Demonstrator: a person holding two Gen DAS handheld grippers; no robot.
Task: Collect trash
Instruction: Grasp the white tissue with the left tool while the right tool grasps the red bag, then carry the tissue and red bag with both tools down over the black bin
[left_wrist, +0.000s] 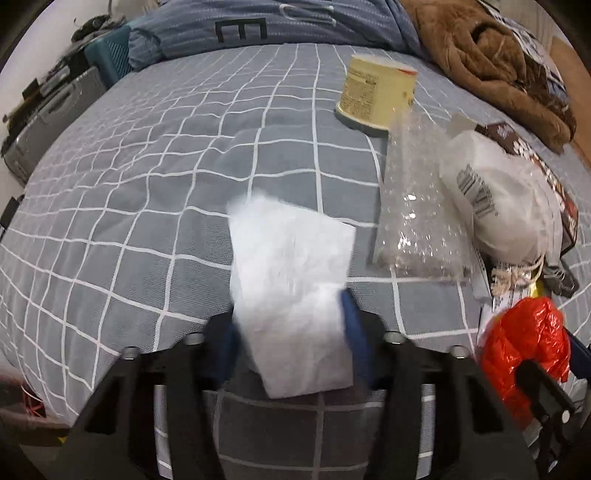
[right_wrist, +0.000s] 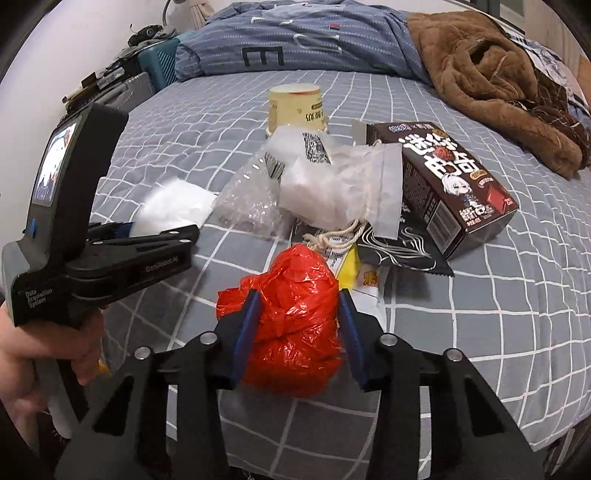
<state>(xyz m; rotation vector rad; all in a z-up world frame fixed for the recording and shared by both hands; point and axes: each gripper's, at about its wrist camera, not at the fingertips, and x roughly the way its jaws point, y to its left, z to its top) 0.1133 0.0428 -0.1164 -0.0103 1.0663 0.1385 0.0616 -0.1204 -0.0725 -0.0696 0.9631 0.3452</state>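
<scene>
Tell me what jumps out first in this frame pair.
The crumpled red plastic bag clamped in the right gripper, nearest the camera. Beside it, the left gripper pinches a white tissue over the grey checked bedsheet. Behind lies a brown snack box.

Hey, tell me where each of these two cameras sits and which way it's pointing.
Left wrist: on the left gripper, looking down across the grey checked bedsheet; its fingers close on a white tissue.
Right wrist: on the right gripper, same direction; its fingers squeeze a red plastic bag, and the left hand shows.
Both share the yellow cup, bubble wrap, tissue and red bag.
</scene>
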